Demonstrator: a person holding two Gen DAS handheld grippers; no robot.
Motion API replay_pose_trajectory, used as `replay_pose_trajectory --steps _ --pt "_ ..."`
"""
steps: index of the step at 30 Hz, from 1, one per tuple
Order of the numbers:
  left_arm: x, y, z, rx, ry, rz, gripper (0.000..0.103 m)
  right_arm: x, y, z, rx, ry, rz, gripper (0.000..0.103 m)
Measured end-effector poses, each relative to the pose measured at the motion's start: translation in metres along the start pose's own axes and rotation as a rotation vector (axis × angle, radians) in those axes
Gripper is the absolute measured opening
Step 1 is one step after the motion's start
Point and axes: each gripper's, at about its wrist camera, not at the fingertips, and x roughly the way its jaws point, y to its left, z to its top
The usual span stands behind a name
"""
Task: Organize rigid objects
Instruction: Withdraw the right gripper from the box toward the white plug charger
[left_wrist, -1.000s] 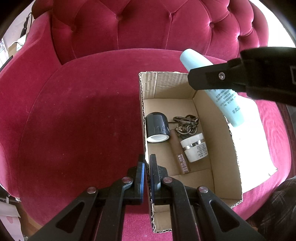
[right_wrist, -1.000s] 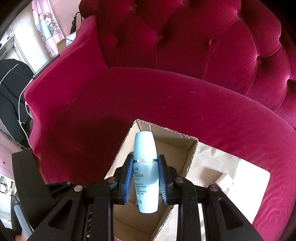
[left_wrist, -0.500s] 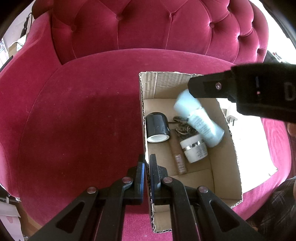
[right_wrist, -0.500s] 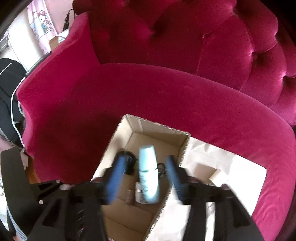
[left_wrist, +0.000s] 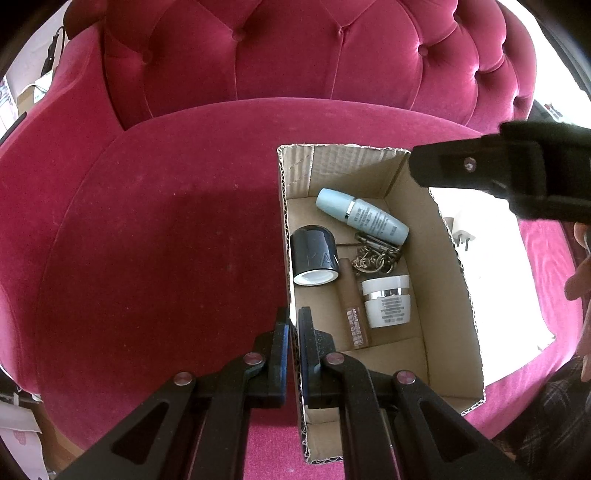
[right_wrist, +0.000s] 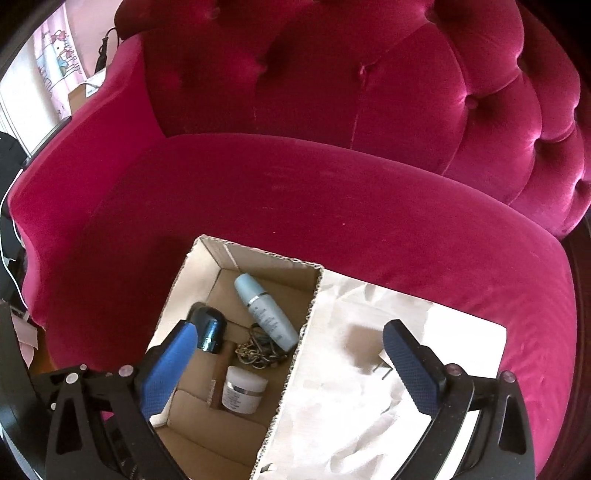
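An open cardboard box (left_wrist: 454, 295) (right_wrist: 177, 295) sits on a red velvet sofa seat. A light blue bottle (left_wrist: 362, 216) (right_wrist: 266, 312) lies on its side at the box's far end. Beside it lie a black cap (left_wrist: 314, 254) (right_wrist: 208, 328), a tangle of metal chain (left_wrist: 376, 256) (right_wrist: 258, 350), a brown tube (left_wrist: 352, 304) and a white jar (left_wrist: 386, 301) (right_wrist: 242, 393). My left gripper (left_wrist: 293, 315) is shut on the box's left wall. My right gripper (right_wrist: 288, 339) is open and empty above the box's right wall.
White paper (right_wrist: 369, 387) (left_wrist: 491, 277) lies on the seat right of the box, with a small white plug (left_wrist: 461, 242) on it. The tufted sofa back (left_wrist: 295, 55) rises behind. Bare seat cushion (left_wrist: 166, 240) lies left of the box.
My right gripper opened and let go of the light blue bottle, which dropped into the box and now lies at its far end. The left gripper has not moved.
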Motion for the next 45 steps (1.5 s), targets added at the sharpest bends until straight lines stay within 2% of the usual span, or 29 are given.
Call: replay_pose_trajectory --steps 18,29,34,45 --pt "0.000 0.000 0.001 0.000 0.001 0.000 0.005 0.002 -0.059 -0.007 0.085 0.016 -0.076 0.103" --pt "0.000 0.001 0.002 -0.001 0.005 -0.002 0.005 0.027 -0.092 -0.028 0.126 0.042 -0.107 0.103" --pt "0.001 0.002 0.001 0.003 0.004 0.001 0.005 0.042 -0.108 -0.039 0.166 0.053 -0.091 0.103" --pt "0.002 0.003 0.002 0.001 0.007 -0.001 0.005 0.065 -0.124 -0.051 0.187 0.069 -0.100 0.103"
